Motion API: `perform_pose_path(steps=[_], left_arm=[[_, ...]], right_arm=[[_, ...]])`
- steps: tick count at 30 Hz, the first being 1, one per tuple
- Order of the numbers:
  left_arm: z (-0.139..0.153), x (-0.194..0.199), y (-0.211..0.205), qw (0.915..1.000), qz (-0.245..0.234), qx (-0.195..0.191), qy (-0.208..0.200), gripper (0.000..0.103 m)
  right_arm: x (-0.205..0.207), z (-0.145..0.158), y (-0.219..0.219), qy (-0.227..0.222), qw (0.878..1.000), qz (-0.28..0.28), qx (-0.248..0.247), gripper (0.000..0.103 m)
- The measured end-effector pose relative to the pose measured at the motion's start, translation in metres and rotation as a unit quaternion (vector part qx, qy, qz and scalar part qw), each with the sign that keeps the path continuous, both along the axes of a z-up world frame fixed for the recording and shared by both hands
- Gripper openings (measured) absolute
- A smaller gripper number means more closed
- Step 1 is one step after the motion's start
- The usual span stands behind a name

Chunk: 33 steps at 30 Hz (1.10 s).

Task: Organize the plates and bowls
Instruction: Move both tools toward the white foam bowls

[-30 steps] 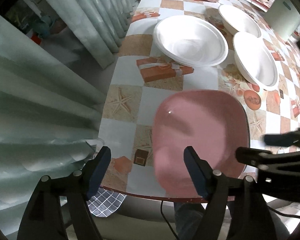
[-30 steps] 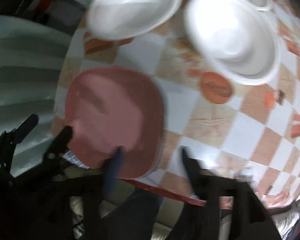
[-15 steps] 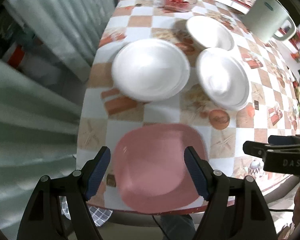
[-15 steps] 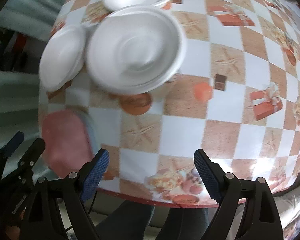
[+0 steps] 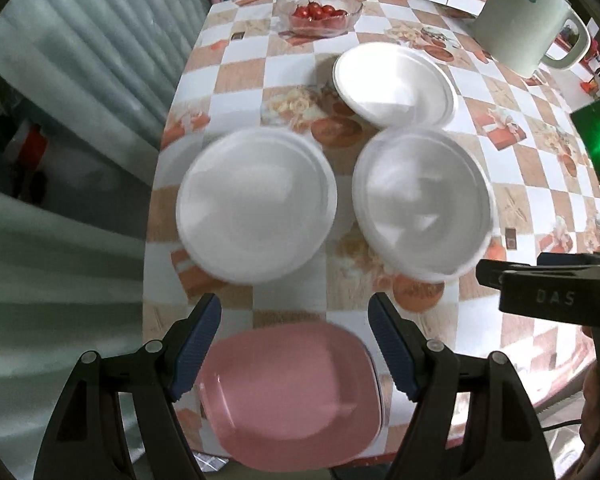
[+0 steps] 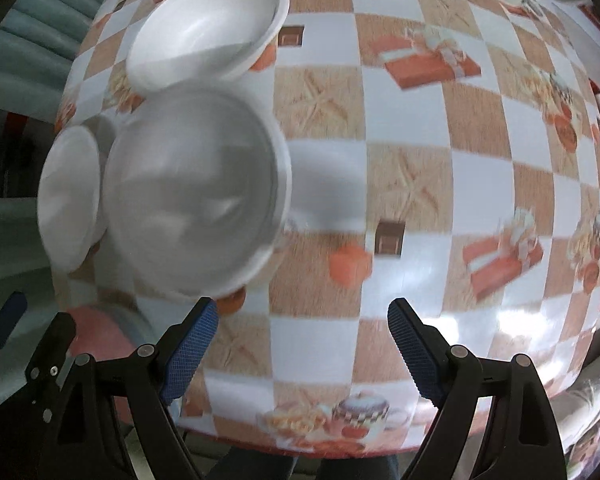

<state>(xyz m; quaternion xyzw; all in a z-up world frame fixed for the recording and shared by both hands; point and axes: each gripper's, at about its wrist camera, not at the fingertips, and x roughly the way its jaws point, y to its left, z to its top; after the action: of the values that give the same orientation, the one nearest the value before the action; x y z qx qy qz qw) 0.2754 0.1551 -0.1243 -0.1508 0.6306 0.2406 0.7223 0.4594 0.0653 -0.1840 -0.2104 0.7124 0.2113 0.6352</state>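
Note:
A pink square plate (image 5: 292, 396) lies at the table's near edge, below my open left gripper (image 5: 296, 312), which hovers above it with nothing between its fingers. Beyond it sit a white plate (image 5: 256, 208), a white bowl (image 5: 424, 204) to its right, and a second white bowl (image 5: 396, 84) farther back. In the right wrist view my right gripper (image 6: 302, 312) stands open over bare tablecloth, just right of the nearer white bowl (image 6: 196, 188). The farther bowl (image 6: 208, 28), the white plate (image 6: 68, 196) and a corner of the pink plate (image 6: 100, 336) lie to its left.
A glass bowl of cherry tomatoes (image 5: 320, 12) and a white kettle (image 5: 528, 12) stand at the far end of the checkered tablecloth (image 6: 412, 184). A pale curtain (image 5: 60, 120) hangs along the table's left side. The right gripper's body (image 5: 548, 288) shows at the right.
Both grippers have moved off the pink plate and farther over the table. The pink plate slid to the bottom of the left view; the white dishes came nearer. Both stayed open.

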Motion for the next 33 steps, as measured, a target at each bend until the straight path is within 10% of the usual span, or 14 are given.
perform_pose_path(steps=[18, 33], left_arm=[[-0.014, 0.003, -0.001, 0.999, 0.002, 0.022, 0.038, 0.079], [-0.023, 0.041, -0.035, 0.9985, -0.044, 0.007, 0.032, 0.08]], right_arm=[[0.007, -0.042, 0.055, -0.054, 0.993, 0.087, -0.064, 0.088], [-0.039, -0.035, -0.01, -0.044, 0.987, 0.121, -0.101, 0.088]])
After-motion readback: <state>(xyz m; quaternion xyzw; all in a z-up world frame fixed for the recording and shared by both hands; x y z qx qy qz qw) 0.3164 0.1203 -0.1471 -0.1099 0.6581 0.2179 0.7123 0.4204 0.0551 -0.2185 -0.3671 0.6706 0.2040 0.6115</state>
